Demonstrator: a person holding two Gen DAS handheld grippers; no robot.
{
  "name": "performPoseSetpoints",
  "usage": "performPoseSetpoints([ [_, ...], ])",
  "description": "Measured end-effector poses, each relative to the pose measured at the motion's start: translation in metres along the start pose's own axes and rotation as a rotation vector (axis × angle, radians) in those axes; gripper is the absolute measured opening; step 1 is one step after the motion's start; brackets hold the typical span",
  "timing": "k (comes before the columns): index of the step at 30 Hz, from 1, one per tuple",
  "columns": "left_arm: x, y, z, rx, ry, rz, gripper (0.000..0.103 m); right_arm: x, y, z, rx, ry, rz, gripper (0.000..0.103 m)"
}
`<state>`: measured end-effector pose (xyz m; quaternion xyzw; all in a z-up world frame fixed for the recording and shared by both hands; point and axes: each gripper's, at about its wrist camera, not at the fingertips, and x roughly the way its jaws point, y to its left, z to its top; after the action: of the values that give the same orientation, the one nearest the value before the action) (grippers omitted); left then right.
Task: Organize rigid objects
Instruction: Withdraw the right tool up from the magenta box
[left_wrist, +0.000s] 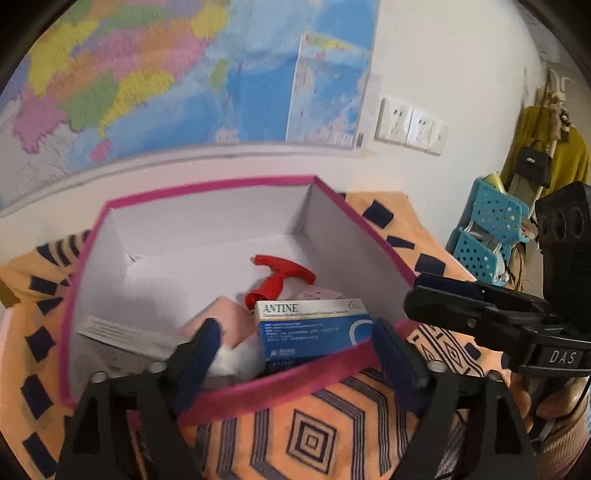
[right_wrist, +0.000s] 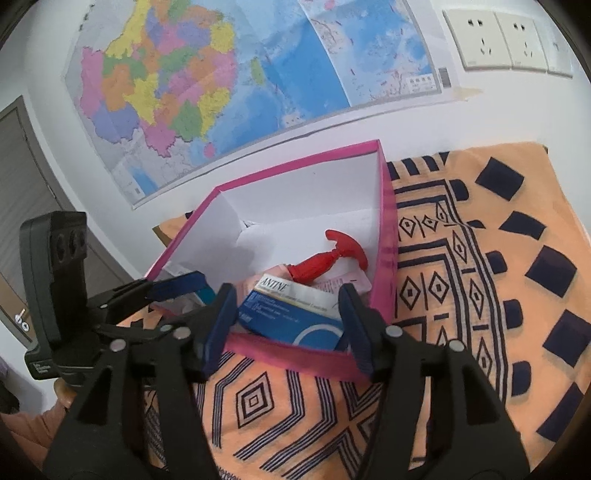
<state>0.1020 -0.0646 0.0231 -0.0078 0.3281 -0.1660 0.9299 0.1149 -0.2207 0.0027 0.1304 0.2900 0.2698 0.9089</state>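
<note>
Pink-rimmed box (left_wrist: 229, 258) on the patterned cloth (left_wrist: 314, 435) holds the blue medicine carton (left_wrist: 314, 328) at its near wall; left gripper (left_wrist: 295, 358) wide and empty, right gripper (right_wrist: 288, 325) half-open and empty, so you back both straight out, clear of the rim.

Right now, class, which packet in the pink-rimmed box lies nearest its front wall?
The blue-and-white ANTINE carton; the pale pink packet lies behind it, beside the red sprayer head.

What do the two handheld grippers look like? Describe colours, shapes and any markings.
Both the left gripper and the right gripper have black angular frames with silver screw heads and dark blue finger pads. Each carries a black block with round holes. White letters "DAS" mark the right one.
</note>
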Motion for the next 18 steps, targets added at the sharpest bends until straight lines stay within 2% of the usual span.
performPoseSetpoints([
  [4, -0.031, 0.005, -0.018, 0.011, -0.066, 0.014, 0.091, -0.019, 0.023, -0.016, -0.081, -0.034, 0.004, 0.067],
  [8, -0.045, 0.013, -0.039, -0.020, -0.060, 0.026, 0.091, -0.029, 0.047, -0.040, -0.155, -0.058, -0.010, 0.084],
  [18, -0.047, 0.025, -0.079, -0.100, 0.000, 0.129, 0.091, -0.004, 0.063, -0.091, -0.167, 0.019, -0.113, 0.085],
])
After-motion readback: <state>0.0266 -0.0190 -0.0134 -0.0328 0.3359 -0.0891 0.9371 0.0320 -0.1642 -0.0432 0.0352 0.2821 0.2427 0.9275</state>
